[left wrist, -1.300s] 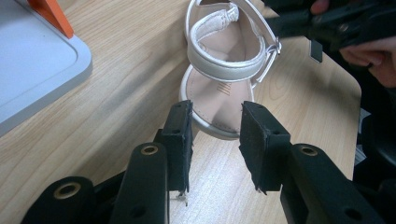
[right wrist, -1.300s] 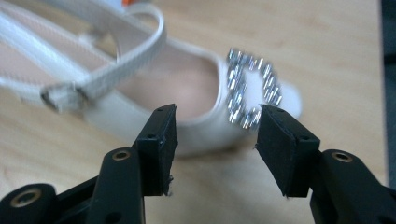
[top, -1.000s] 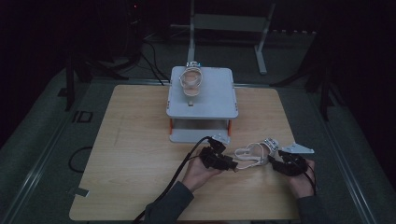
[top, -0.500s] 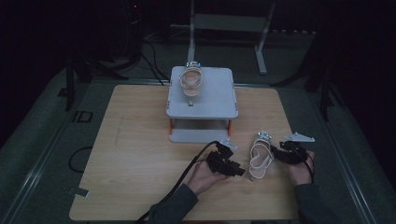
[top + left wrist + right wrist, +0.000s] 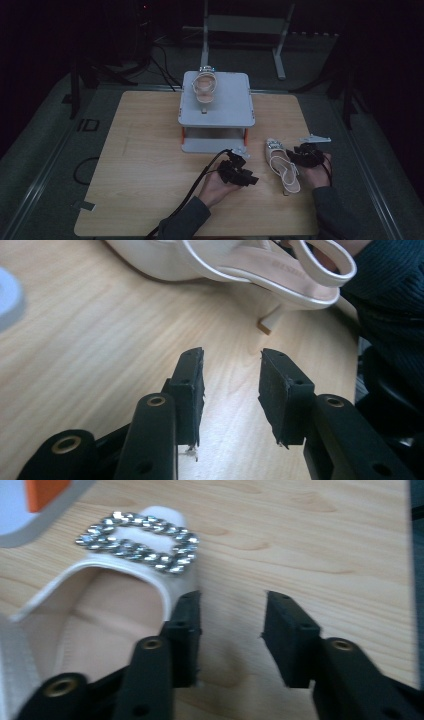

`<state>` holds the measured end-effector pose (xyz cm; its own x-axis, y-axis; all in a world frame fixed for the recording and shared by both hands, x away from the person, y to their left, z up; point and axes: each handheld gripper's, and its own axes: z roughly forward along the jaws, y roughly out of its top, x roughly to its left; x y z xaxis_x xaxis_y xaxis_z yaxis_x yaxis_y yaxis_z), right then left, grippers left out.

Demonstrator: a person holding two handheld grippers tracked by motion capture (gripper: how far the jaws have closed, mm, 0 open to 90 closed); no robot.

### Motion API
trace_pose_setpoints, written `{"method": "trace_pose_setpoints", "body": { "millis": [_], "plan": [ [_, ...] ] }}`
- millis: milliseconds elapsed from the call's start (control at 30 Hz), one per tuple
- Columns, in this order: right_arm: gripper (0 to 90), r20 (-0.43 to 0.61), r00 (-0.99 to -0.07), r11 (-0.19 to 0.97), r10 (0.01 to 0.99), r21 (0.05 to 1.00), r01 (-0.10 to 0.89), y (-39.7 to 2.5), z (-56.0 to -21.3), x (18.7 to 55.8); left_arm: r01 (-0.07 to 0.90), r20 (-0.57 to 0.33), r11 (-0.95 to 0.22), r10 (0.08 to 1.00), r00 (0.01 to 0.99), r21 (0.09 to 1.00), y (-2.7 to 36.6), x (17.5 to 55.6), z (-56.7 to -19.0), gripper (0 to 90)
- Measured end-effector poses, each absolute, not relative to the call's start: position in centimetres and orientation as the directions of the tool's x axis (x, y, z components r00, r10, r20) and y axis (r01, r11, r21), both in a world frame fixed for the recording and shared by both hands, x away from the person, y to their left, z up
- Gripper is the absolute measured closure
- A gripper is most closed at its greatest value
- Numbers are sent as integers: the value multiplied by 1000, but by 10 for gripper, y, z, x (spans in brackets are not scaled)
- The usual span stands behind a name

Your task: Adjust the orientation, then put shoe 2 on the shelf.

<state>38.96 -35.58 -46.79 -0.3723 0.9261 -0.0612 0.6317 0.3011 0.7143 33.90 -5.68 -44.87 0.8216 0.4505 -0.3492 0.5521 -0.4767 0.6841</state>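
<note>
Sandal (image 5: 281,162) in white lies flat on the wooden table (image 5: 140,165) just right of the grey stand (image 5: 235,100), its long axis running near to far: jewelled toe toward the stand, heel toward you. A second sandal (image 5: 205,89) sits on top of that stand. Your right gripper (image 5: 300,156) rests beside the shoe's right edge with jaws spread and empty, while your left gripper (image 5: 244,177), also gaping and empty, sits just left of the heel.
</note>
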Motion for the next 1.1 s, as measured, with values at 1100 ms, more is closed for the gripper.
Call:
{"method": "trace_pose_setpoints", "body": {
  "millis": [1100],
  "plan": [
    [496, -51, -302, 235, 952, 751, 617, -336, -420, 336, 523, -91, -380, 738, 669, 763, 36, 331, -491, 562]
  ]
}}
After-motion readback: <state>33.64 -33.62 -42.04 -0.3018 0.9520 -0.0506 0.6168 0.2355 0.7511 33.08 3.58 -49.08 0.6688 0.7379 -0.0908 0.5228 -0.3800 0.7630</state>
